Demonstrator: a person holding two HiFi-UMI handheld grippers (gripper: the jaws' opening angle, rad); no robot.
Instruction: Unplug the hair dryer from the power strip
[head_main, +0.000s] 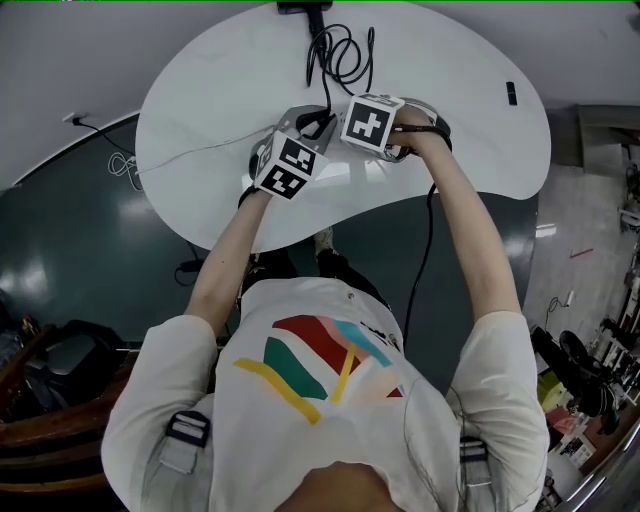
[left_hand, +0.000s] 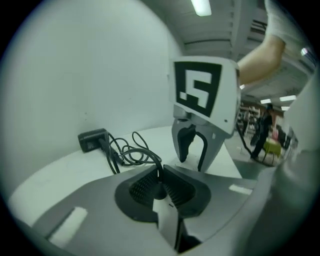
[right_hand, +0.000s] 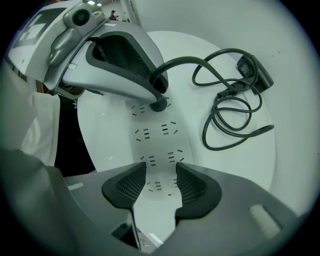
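Note:
The white power strip (right_hand: 159, 134) lies on the white table (head_main: 200, 110). In one of its far sockets sits a black plug (right_hand: 159, 104). My left gripper (left_hand: 160, 186) is shut on that plug (left_hand: 159, 190), coming in low from the side. The plug's black cord (right_hand: 225, 117) coils across the table to a small black device (right_hand: 256, 72), the hair dryer. My right gripper (right_hand: 160, 186) points straight down over the strip's near end, its pads against the strip's two long sides. In the left gripper view it (left_hand: 192, 156) stands just beyond the plug.
The cord's loops (head_main: 340, 55) lie at the table's far side, with the black device (head_main: 300, 6) at the far edge. A thin white cable (head_main: 190, 152) runs left off the table. Dark floor lies below the near edge.

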